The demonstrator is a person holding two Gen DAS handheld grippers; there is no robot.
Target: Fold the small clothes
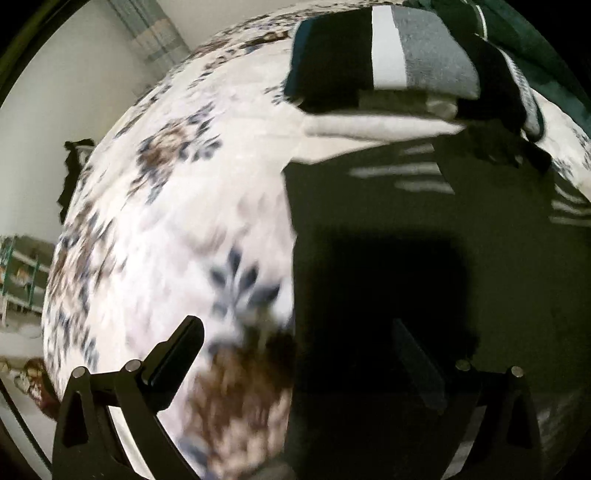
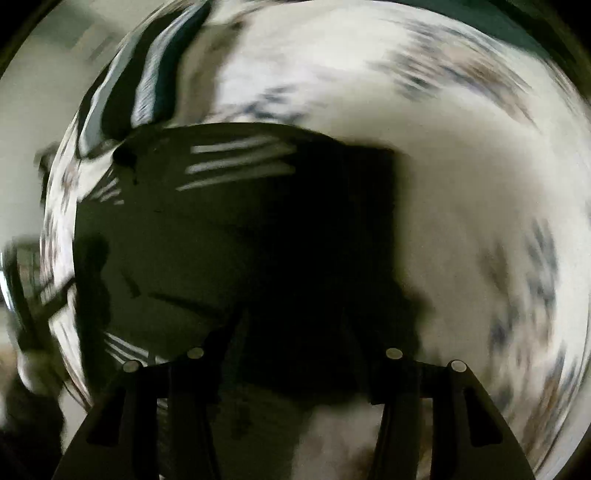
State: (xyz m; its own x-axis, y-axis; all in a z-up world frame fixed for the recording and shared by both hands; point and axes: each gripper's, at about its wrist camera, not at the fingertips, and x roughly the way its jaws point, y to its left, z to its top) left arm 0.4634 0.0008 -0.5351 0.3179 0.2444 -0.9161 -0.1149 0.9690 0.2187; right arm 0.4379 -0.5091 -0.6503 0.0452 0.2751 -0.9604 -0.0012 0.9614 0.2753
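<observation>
Looking through the left wrist view, no brand, label or readable writing shows on anything. The left hand-held gripper point(image 1: 295, 354) points down with its jaws spread wide and nothing pressed between them; one finger point(image 1: 173, 354) hangs over the bedspread and the other point(image 1: 417, 358) over a dark garment point(image 1: 388, 229). That dark garment, marked with thin pale stripes near its far edge, lies flat on a floral bedspread point(image 1: 166, 221) printed in brown and blue on white. Just beyond the dark garment sits a stack of folded clothes point(image 1: 388, 55) with black, white and grey bands, a pale folded piece beneath it. Further from the dark garment, past the bed's edge, are a pale wall point(image 1: 55, 92), a striped curtain point(image 1: 147, 33) and some shelving point(image 1: 22, 269). The picture is somewhat blurred.

From the right wrist view, heavily smeared by motion, the dark garment point(image 2: 221, 229) again fills the middle, its pale stripes near its far edge. The right hand-held gripper point(image 2: 295, 369) hangs over the garment's near edge, fingers about half apart; whether the pads press cloth cannot be told in the dark blur. The bedspread point(image 2: 480, 203) surrounds the garment, with the banded stack point(image 2: 147, 74) beyond its far corner.
</observation>
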